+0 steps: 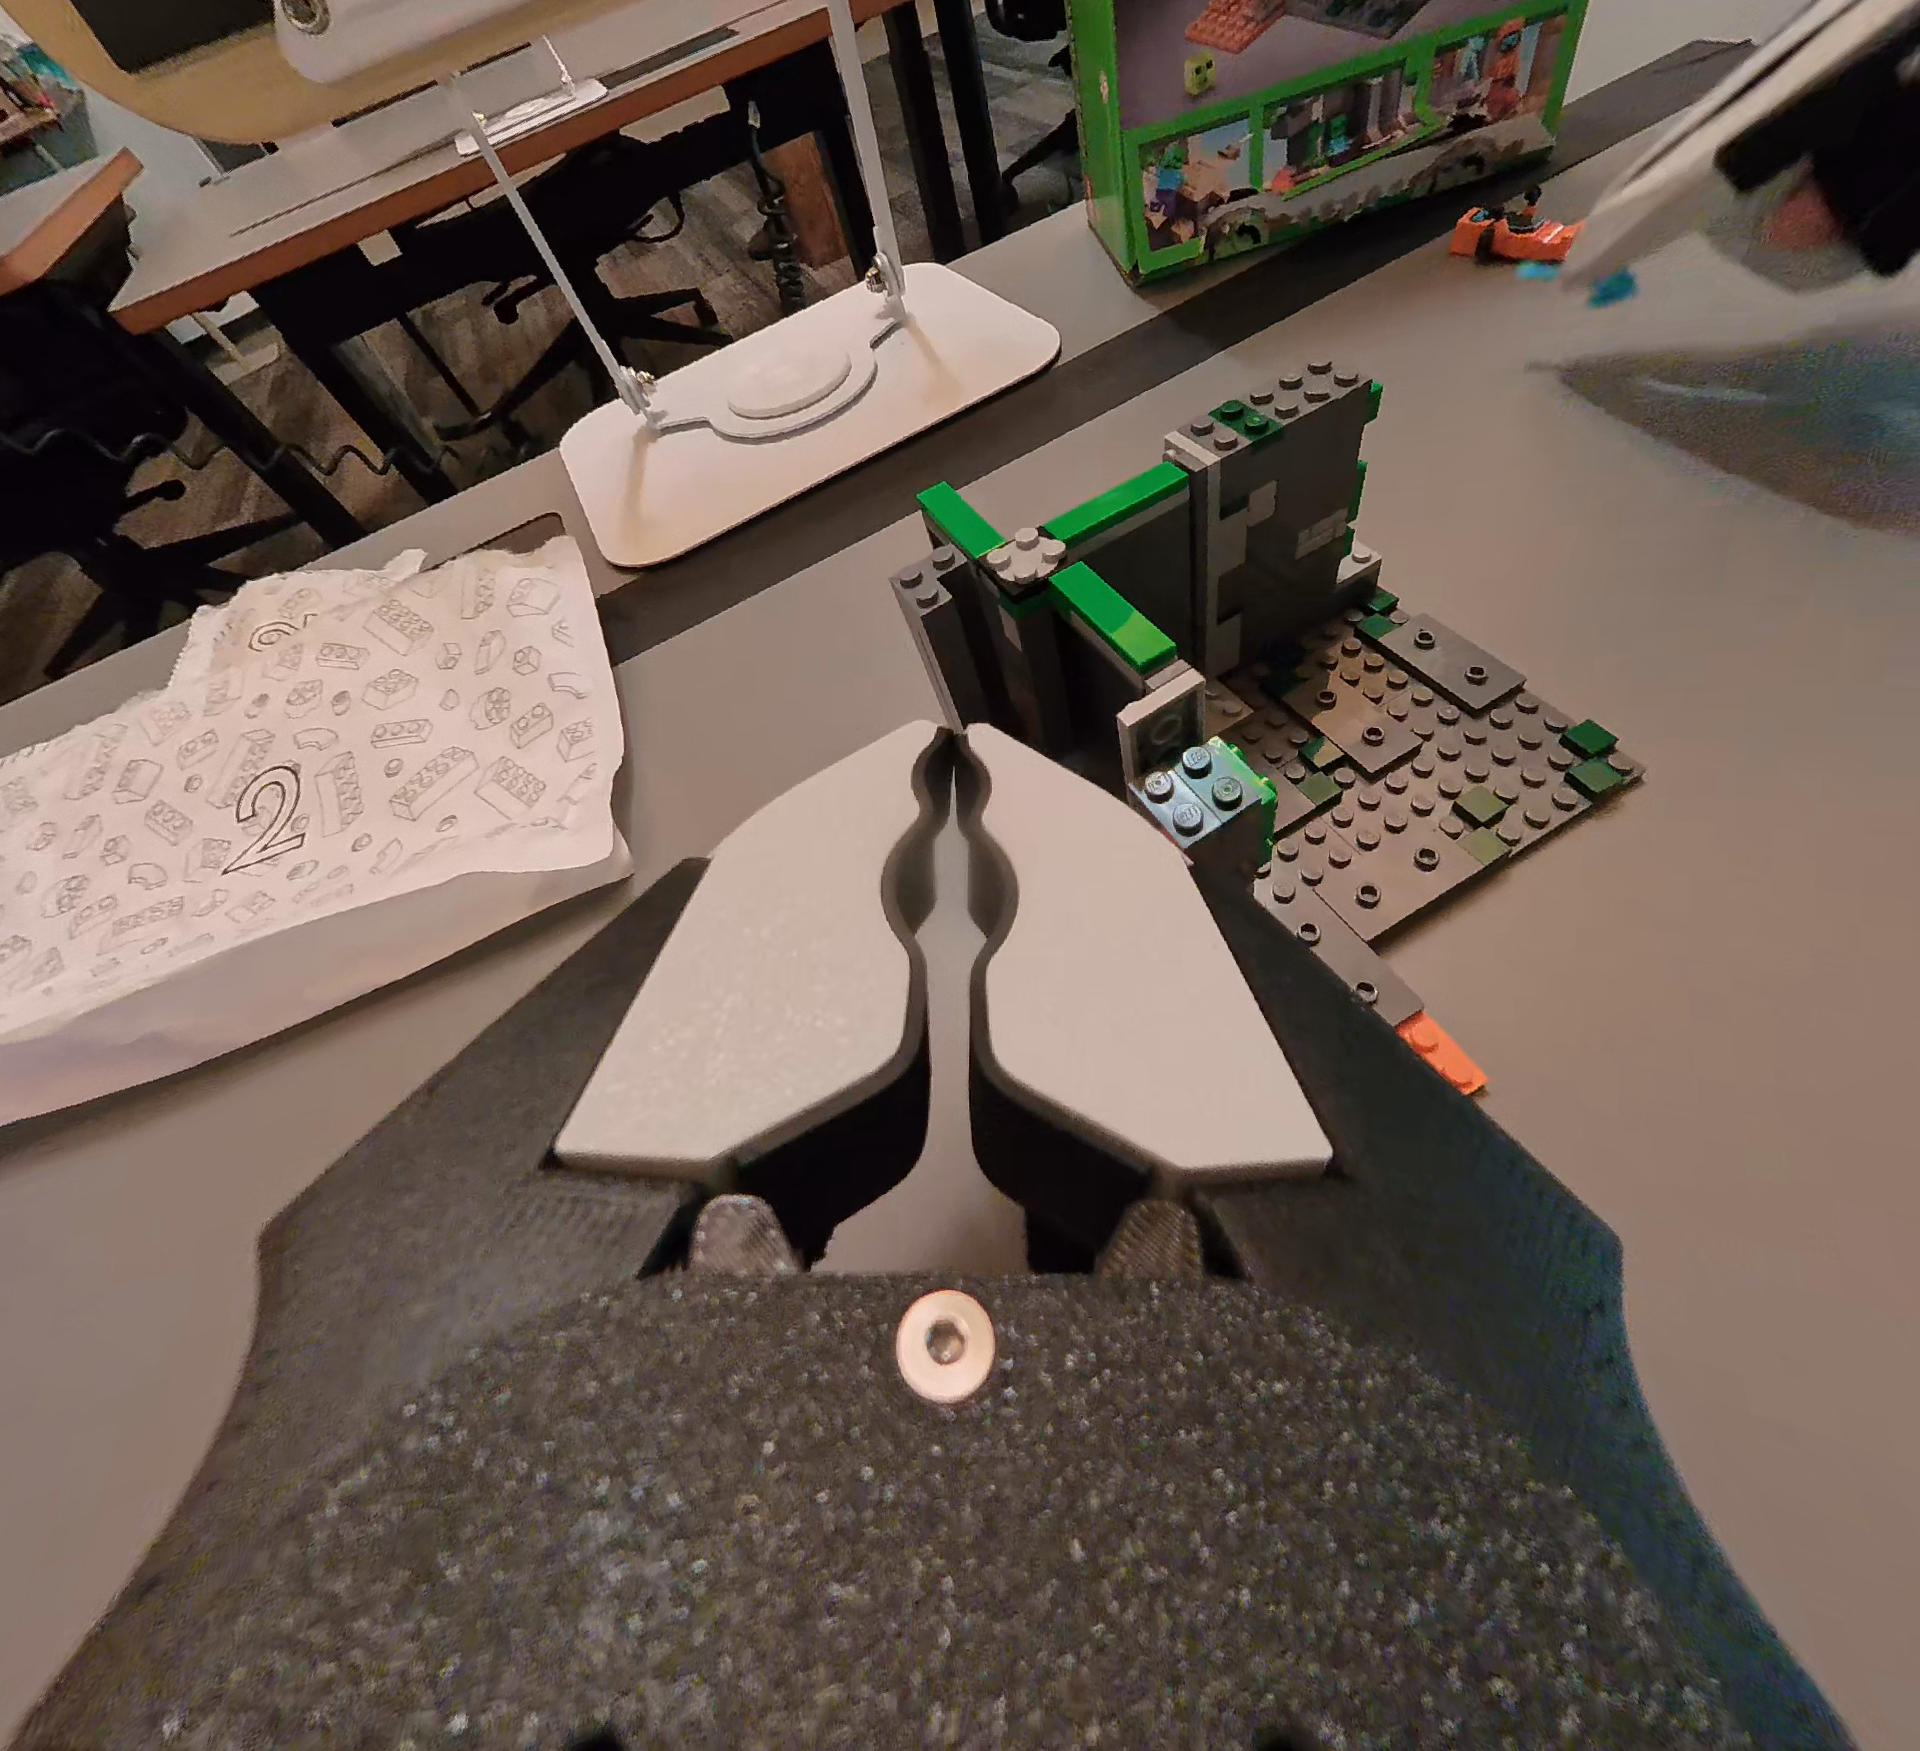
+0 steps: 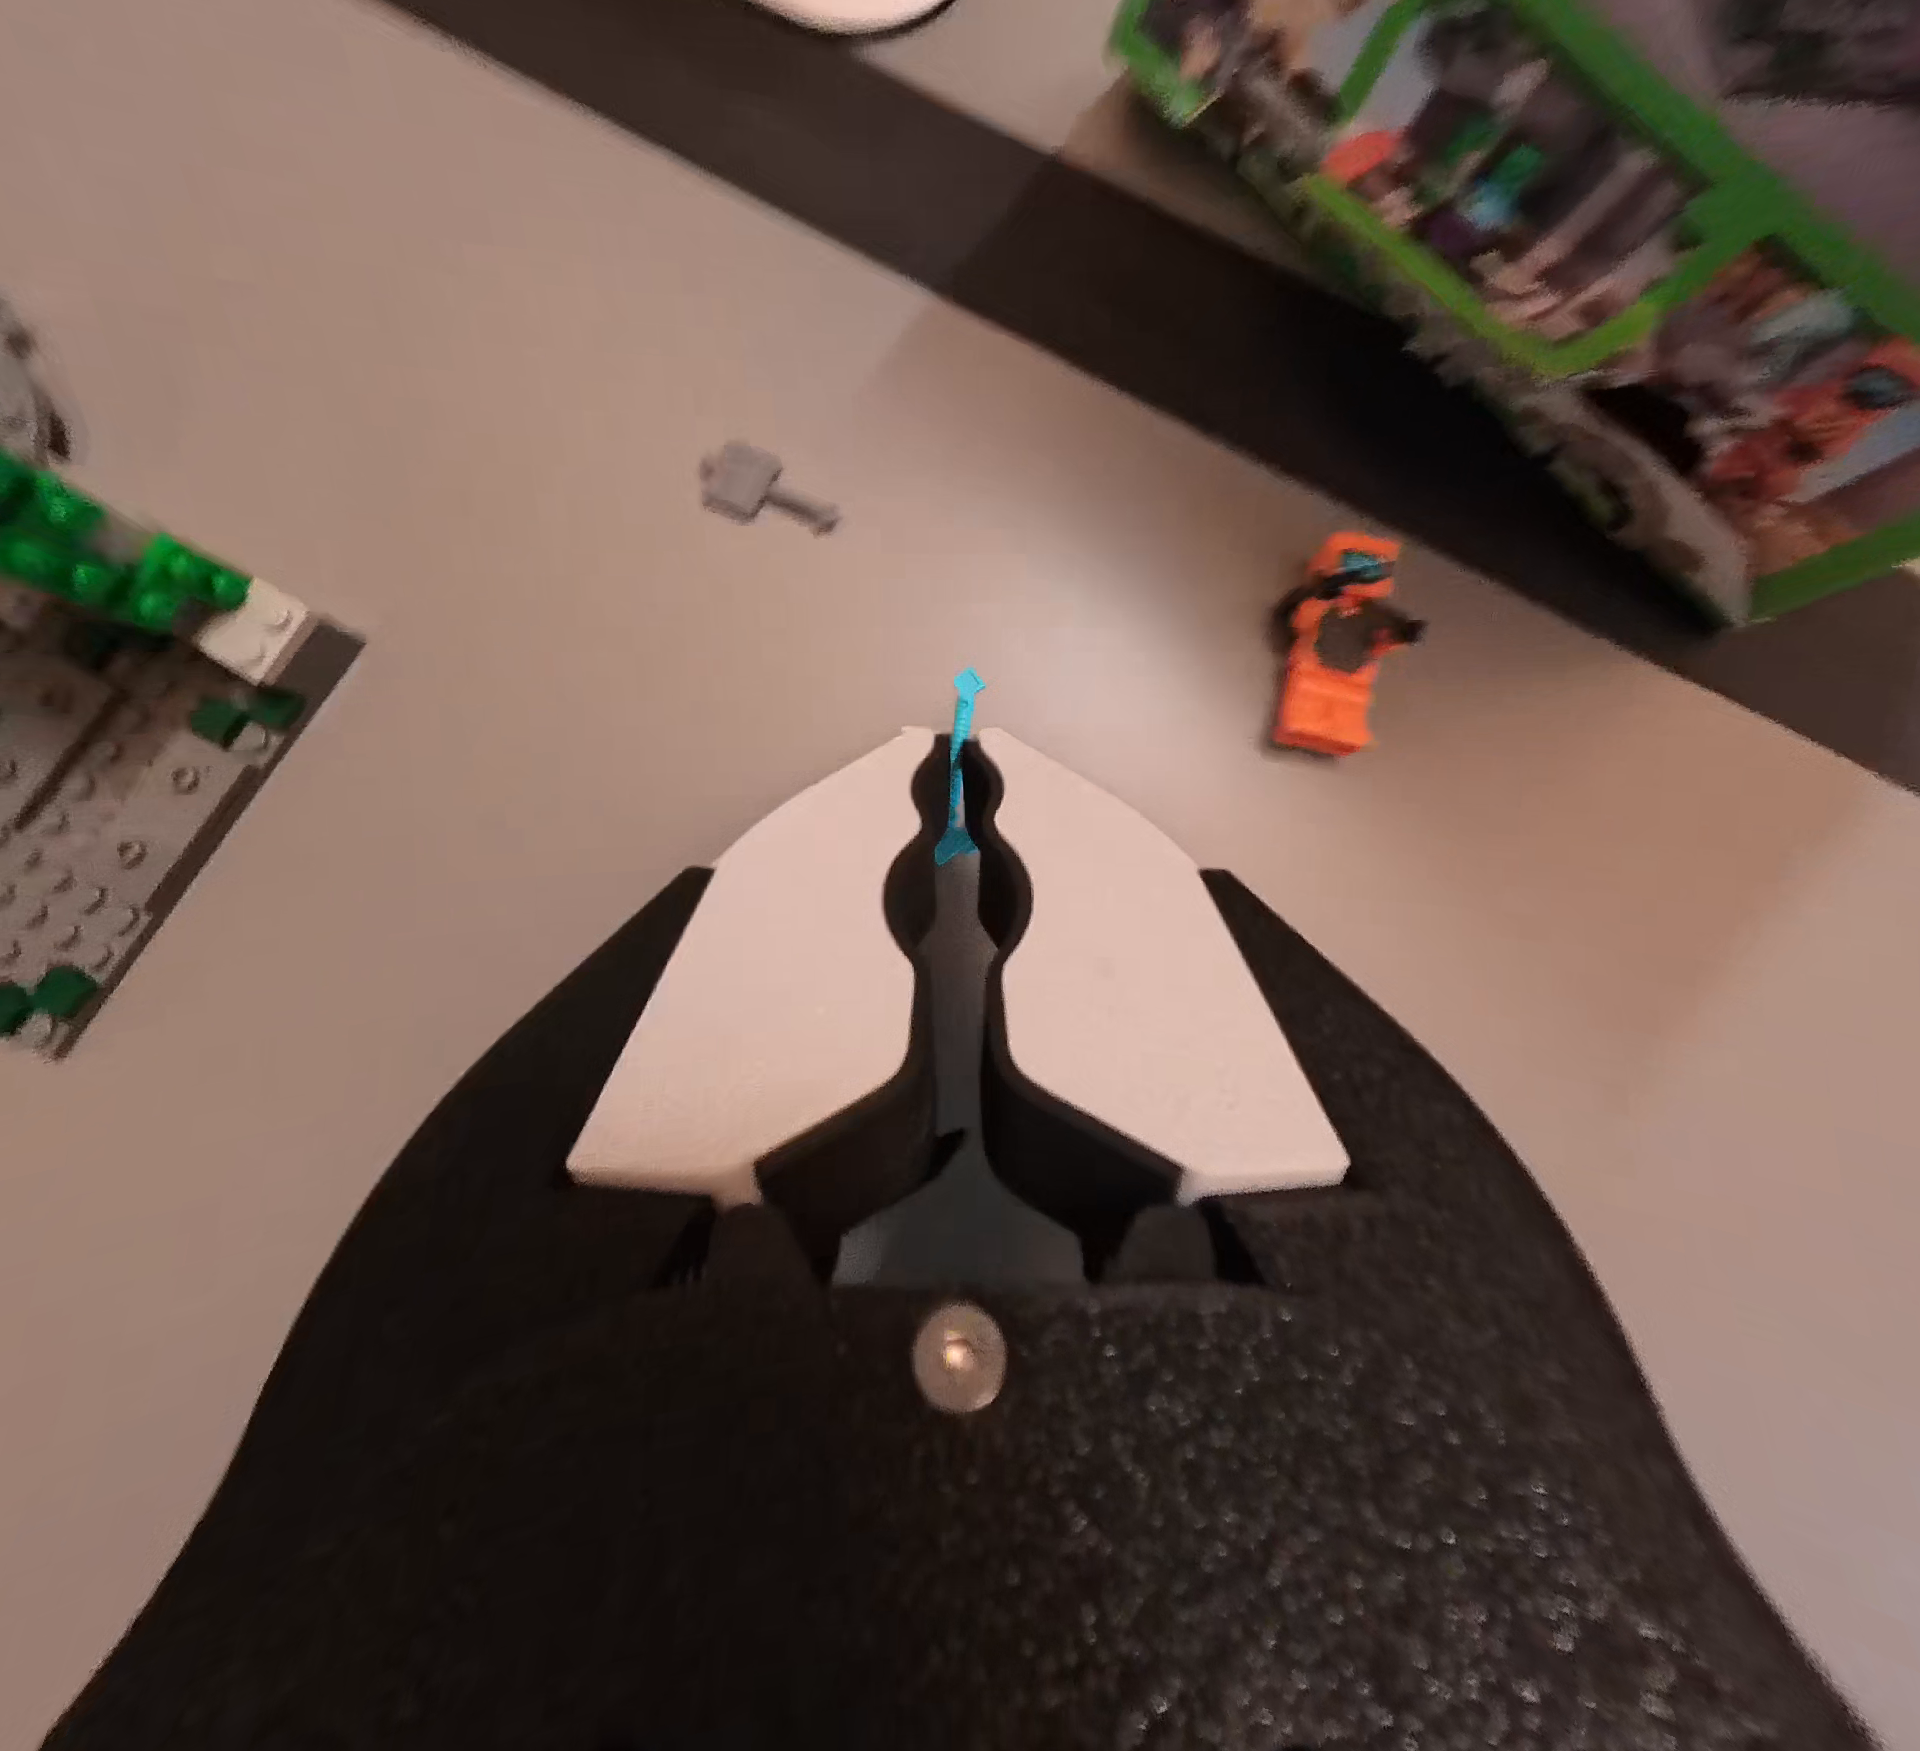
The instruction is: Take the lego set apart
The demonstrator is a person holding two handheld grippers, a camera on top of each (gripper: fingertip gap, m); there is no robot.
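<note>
A: While the right gripper [image 2: 961, 737] holds its load above the table [image 2: 520, 247], what is its condition?

B: Its fingers are pressed together on a thin turquoise piece [image 2: 958, 766], which sticks out past the tips. The grip area is small, so the piece is likely to pivot or slip if the gripper swings fast; the blur in the right wrist view suggests motion.

A: And the left gripper [image 1: 954, 737]?

B: Its jaws are together with nothing between them. It hovers just beside the lego build [image 1: 1278, 662], near the small grey corner block [image 1: 1205, 797].

A: What lies around the right gripper?

B: A small grey piece [image 2: 764, 493] and an orange figure [image 2: 1335, 652] lie loose on the table, well apart from each other, with the set's box [image 2: 1558, 174] standing behind. A dropped turquoise piece may bounce and be hard to find.

A: Any risk at the build?

B: Its dark baseplate [image 1: 1455, 797] rests unheld. A pull on the walls may lift or slide the whole model unless the left gripper braces it.
</note>
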